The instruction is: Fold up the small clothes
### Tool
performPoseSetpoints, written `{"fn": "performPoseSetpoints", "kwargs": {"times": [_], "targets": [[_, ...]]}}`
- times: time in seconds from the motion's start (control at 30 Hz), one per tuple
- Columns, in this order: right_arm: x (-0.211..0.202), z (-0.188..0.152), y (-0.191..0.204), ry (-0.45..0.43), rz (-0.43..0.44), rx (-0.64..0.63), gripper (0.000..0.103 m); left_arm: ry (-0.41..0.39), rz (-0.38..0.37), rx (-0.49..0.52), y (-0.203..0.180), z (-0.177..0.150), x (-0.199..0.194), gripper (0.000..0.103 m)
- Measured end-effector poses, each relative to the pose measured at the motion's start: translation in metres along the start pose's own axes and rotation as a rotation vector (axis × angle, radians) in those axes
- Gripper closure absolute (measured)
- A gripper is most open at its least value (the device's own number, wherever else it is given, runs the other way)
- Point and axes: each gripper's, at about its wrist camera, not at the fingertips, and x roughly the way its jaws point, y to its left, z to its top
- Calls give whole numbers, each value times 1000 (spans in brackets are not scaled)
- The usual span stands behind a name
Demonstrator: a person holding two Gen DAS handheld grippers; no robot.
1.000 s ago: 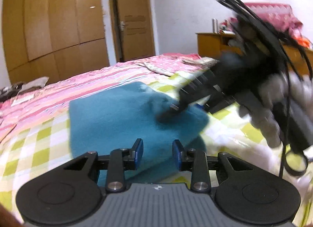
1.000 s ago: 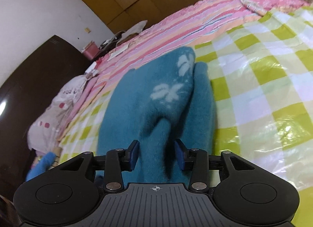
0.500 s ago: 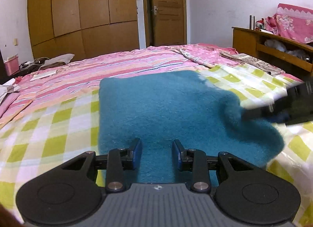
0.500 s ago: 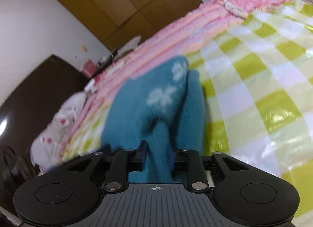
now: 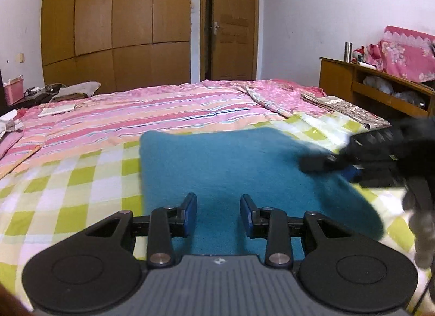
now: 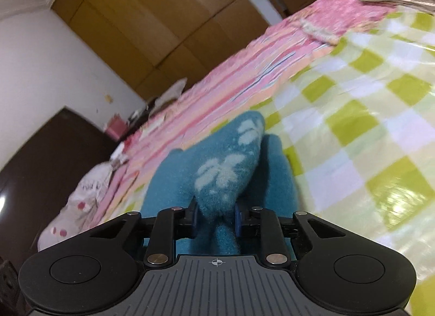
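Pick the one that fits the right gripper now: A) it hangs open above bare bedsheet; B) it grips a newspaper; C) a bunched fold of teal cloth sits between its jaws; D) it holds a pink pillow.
C: in the right wrist view, the right gripper has a bunched fold of the teal cloth pinched between its jaws.

a bed (image 5: 136,114) in pink stripes carries a green-checked sheet (image 5: 68,180) under teal cloth (image 5: 217,163).

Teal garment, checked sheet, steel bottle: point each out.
Teal garment (image 5: 231,163), left wrist view, its flat middle.
Checked sheet (image 6: 361,136), right wrist view, bare part right of the garment.
Steel bottle (image 5: 347,51), left wrist view, its body, on the wooden shelf.
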Motion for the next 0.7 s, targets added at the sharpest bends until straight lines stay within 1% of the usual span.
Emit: {"fn": "performPoseSetpoints", "kwargs": {"times": [0.07,0.1,0.2,0.27,0.33,0.37,0.4,0.47,0.5,0.57,0.63,0.67,0.7], "targets": [[-1,-7,-20,-11,-28,57,82,29,-17,15,-1,-4,9,63],[1,-11,-30,-12,-40,82,82,30,-17,32,-5,-7,11,62],[2,-26,-47,-56,-6,97,82,41,13,87,-16,-11,11,62],[4,-23,-46,-51,-13,96,80,48,27,102,-18,-12,12,62],[2,-20,-35,-50,-42,22,78,58,38,97,-18,-11,11,62],[0,-21,-27,-61,-67,-23,72,62,41,90,-18,-9,10,62],[-2,-22,-21,-74,-86,-58,69,64,45,79,-18,-7,9,62],[-3,-21,-13,-85,-115,-101,69,60,50,52,-16,-3,4,62],[-5,-21,-11,-90,-125,-108,72,55,55,38,-14,-1,2,62],[-9,-20,-6,-105,-133,-128,72,46,70,21,-12,0,-1,62],[-14,-20,3,-122,-153,-172,72,66,84,11,-10,-1,2,62],[-13,-20,4,-119,-169,-195,72,91,91,8,-10,-2,7,62],[-12,-20,6,-113,-189,-216,73,100,95,10,-10,-5,10,62]]}}
